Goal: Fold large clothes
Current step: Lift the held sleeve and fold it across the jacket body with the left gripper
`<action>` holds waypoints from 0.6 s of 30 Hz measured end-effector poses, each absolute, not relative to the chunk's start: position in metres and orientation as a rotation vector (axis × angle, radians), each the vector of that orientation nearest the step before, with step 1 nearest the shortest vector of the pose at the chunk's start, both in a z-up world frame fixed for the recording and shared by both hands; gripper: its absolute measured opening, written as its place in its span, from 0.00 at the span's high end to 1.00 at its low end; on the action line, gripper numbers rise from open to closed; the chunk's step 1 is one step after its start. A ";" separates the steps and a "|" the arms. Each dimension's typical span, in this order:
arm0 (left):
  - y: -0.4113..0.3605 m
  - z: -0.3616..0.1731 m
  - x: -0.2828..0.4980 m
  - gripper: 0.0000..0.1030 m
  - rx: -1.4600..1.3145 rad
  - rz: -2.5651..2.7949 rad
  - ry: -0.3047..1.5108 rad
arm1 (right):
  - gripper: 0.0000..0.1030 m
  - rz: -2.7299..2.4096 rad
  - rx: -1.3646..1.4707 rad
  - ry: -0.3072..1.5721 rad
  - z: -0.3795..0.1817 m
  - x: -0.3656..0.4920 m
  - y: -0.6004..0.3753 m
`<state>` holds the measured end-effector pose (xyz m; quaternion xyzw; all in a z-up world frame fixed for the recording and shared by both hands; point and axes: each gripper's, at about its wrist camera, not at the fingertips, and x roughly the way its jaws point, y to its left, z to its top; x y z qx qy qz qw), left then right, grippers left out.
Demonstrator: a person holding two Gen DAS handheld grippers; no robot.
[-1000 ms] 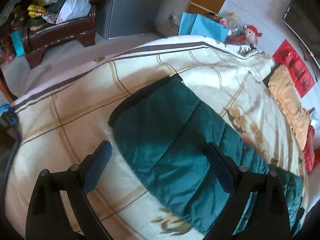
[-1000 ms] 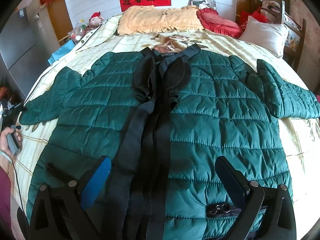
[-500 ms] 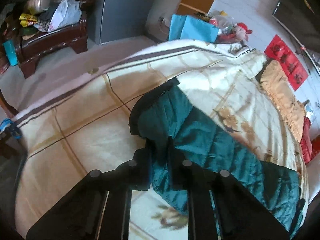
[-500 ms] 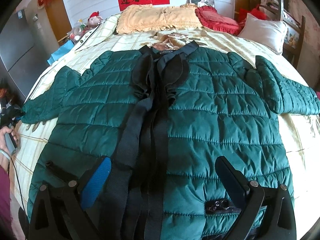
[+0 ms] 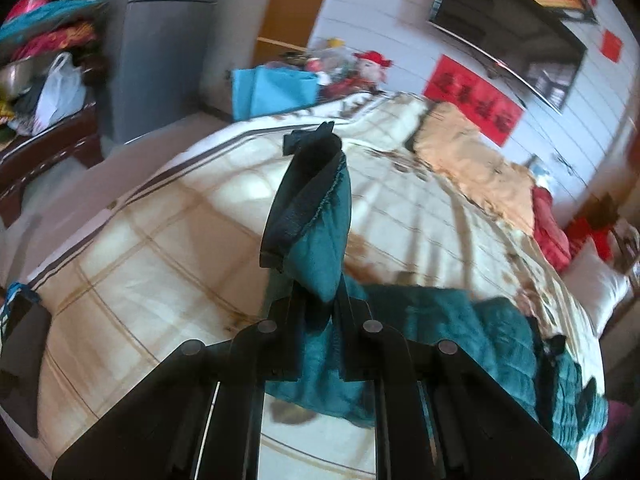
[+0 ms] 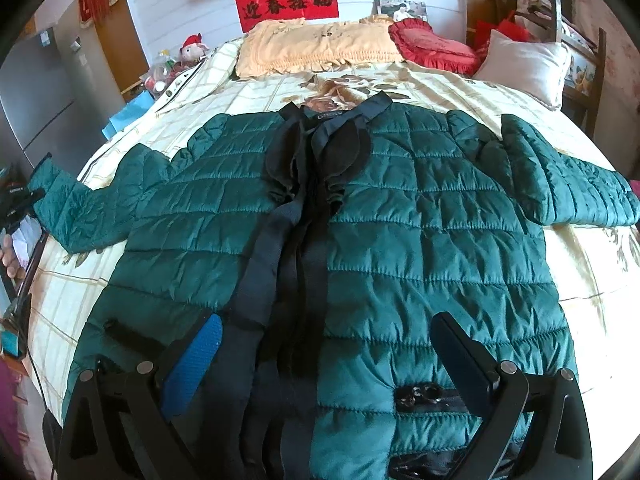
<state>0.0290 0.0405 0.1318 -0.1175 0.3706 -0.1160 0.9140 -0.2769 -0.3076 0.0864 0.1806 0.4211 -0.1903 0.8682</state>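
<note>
- Green quilted jacket (image 6: 400,240) lies front-up and spread flat on the cream bedspread (image 6: 460,92), collar toward the pillows, both sleeves out to the sides.
- Left gripper (image 5: 318,312): jaws clenched on the sleeve (image 5: 324,248) just behind its black cuff (image 5: 304,196). Cuff end stands clear of the bed in the left wrist view; rest of the sleeve trails down to the jacket body.
- Right gripper (image 6: 324,356): jaws released and wide, nothing between them, hovering over the hem by the black placket (image 6: 280,260).
- Step in hand, my read: fold the sleeve in across the chest.
- To do it well: keep the cuff lifted so padding doesn't drag the body; carry it straight toward the placket; lay the sleeve flat, no twist.
- Right gripper could pin the body near the hem if it starts sliding.
- Risk: slick fabric slipping from the pinch, or the shoulder bunching.
</note>
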 end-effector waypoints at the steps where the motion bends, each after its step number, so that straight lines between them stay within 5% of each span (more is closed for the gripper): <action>1: 0.033 0.134 0.026 0.90 -0.231 -0.247 0.762 | 0.00 -0.399 0.377 0.880 0.086 -0.279 -0.308; 18: -0.110 0.164 -0.052 0.91 -0.102 -0.531 0.772 | 0.00 -0.427 0.441 0.841 0.089 -0.309 -0.337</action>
